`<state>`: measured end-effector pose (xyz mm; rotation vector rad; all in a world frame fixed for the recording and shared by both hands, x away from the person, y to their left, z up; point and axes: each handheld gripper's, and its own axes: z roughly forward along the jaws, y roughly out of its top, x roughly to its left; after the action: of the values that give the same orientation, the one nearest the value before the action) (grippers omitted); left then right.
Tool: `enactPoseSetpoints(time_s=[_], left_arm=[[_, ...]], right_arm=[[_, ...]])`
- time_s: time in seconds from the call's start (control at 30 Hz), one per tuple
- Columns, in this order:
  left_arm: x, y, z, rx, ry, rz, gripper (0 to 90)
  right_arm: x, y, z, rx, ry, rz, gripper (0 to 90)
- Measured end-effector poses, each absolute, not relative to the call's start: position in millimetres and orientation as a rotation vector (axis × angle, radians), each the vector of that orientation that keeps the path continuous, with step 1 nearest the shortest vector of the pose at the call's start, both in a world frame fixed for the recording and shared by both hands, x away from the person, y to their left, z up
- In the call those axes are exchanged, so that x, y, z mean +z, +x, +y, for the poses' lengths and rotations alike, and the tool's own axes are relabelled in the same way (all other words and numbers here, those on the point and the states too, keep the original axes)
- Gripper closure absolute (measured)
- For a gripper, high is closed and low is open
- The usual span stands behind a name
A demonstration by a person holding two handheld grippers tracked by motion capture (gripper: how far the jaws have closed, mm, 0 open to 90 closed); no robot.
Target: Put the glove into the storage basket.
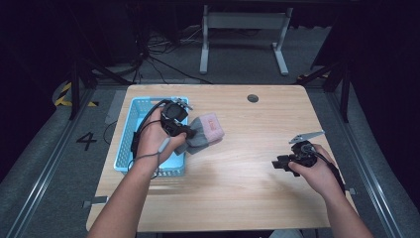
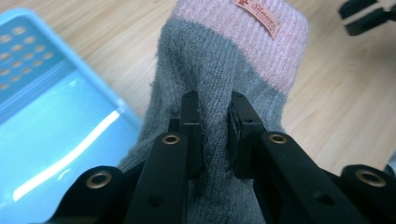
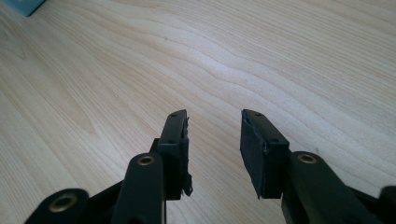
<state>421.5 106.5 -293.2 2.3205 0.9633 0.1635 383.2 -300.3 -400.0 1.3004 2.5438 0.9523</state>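
My left gripper (image 2: pixel 214 135) pinches the sock (image 2: pixel 233 70) beside the basket (image 1: pixel 130 130). My right gripper (image 3: pixel 214 154) waits, jaws spread and empty. Next, I think, I carry the sock over the basket and let go.

The high view looks forward and down from above the person's side, taking in the whole worktop (image 1: pixel 237 163). Both gripper views sit close over that same worktop; the left one, nearest the sock (image 2: pixel 224 84), also shares the basket (image 2: pixel 42 93) with the high view.

left tool (image 2: pixel 215 105): clamped, raised | right tool (image 3: pixel 214 122): jaws apart, low
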Motion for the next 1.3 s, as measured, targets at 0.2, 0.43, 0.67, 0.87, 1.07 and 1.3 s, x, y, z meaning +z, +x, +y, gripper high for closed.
enactPoseSetpoints(time_s=[0.2, 0.43, 0.67, 0.87, 1.07, 1.3], left_arm=[[-293.3, 428.2, 133.3, 0.187, 2.280, 1.041, 79.0], [-295.8, 434.9, 161.6, 0.209, 2.250, 1.117, 78.9], [-306.3, 440.2, 183.9, 0.254, 2.222, 1.199, 78.9], [-317.8, 448.6, 197.0, 0.263, 2.214, 1.278, 78.8], [-334.3, 460.9, 201.6, 0.228, 2.207, 1.323, 78.8], [-363.5, 470.7, 205.5, 0.164, 2.200, 1.381, 78.7]], right_arm=[[-399.9, 381.6, -301.1, 0.948, 1.305, 2.542, 62.4], [-400.4, 380.7, -303.1, 0.953, 1.310, 2.541, 62.4], [-403.0, 381.4, -301.3, 0.946, 1.318, 2.547, 62.3], [-403.8, 381.0, -299.7, 0.941, 1.312, 2.554, 62.1], [-405.2, 380.2, -299.8, 0.943, 1.317, 2.553, 61.7], [-406.2, 381.0, -299.5, 0.941, 1.316, 2.554, 61.6]])
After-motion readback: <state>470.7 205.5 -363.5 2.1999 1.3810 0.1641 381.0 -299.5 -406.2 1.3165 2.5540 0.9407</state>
